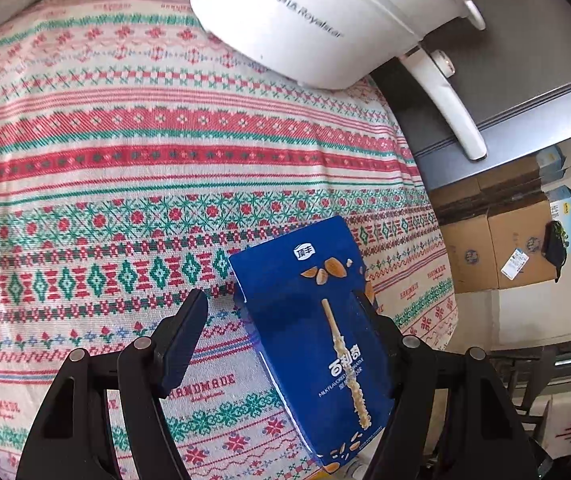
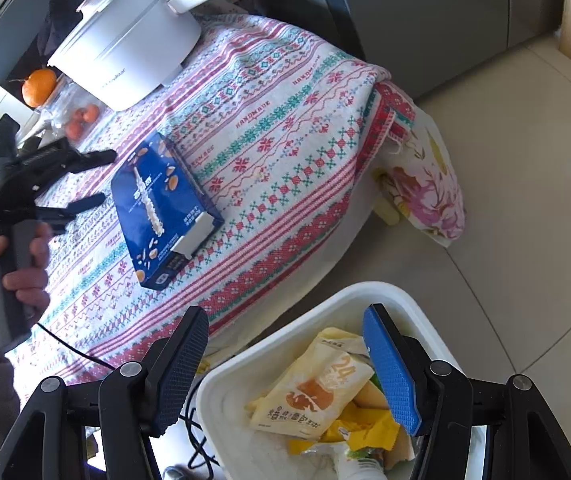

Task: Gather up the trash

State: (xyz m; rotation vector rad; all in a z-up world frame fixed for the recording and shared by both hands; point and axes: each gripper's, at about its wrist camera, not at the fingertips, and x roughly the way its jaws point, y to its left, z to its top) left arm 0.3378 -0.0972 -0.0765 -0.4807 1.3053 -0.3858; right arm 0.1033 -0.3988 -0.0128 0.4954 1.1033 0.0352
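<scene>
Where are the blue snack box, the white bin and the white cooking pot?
blue snack box (image 2: 161,208): right wrist view, top face.
white bin (image 2: 229,404): right wrist view, left inner wall.
white cooking pot (image 1: 305,20): left wrist view, side wall.

Glossy cardboard box (image 1: 317,332) on coarse woven cloth (image 1: 125,160); smooth plastic bin (image 2: 241,368).

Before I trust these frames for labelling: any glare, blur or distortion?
Left wrist view: strong fisheye bend in the tablecloth stripes, black corners, blue box sharp. Right wrist view: bright floor, left tongs slightly blurred, bin sharp.
</scene>
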